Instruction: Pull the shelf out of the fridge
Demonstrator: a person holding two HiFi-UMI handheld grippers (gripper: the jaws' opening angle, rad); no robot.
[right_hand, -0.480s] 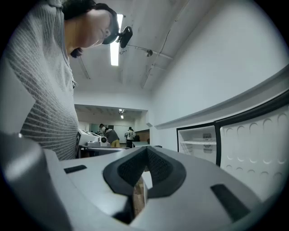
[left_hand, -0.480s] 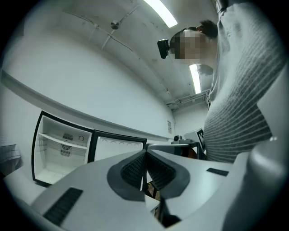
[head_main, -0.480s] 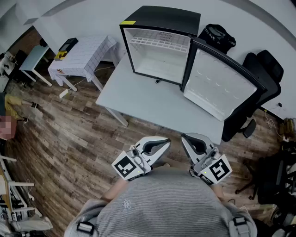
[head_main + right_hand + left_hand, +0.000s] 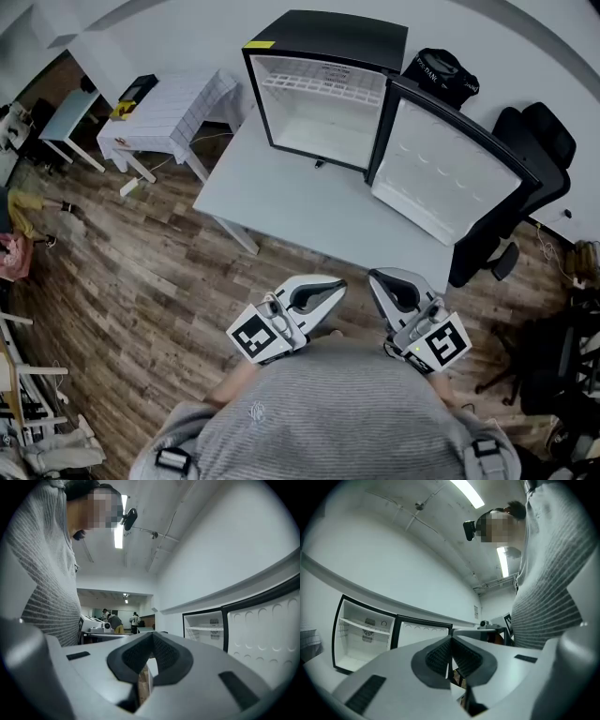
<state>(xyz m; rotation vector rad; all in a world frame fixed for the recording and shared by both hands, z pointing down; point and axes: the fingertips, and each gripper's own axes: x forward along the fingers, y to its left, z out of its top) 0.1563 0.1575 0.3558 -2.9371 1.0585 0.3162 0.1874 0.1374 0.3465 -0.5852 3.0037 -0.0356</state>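
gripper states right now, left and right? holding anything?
Left gripper: closed, holding nothing.
Right gripper: closed, holding nothing.

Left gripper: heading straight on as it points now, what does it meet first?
Likely the open fridge door, near its free edge; the left gripper tips line up there. Depth unclear, so it may just pass it.

We see our left gripper (image 4: 451,641) with its jaws closed together on nothing, the open fridge (image 4: 350,649) and its shelf (image 4: 361,625) ahead to its left.
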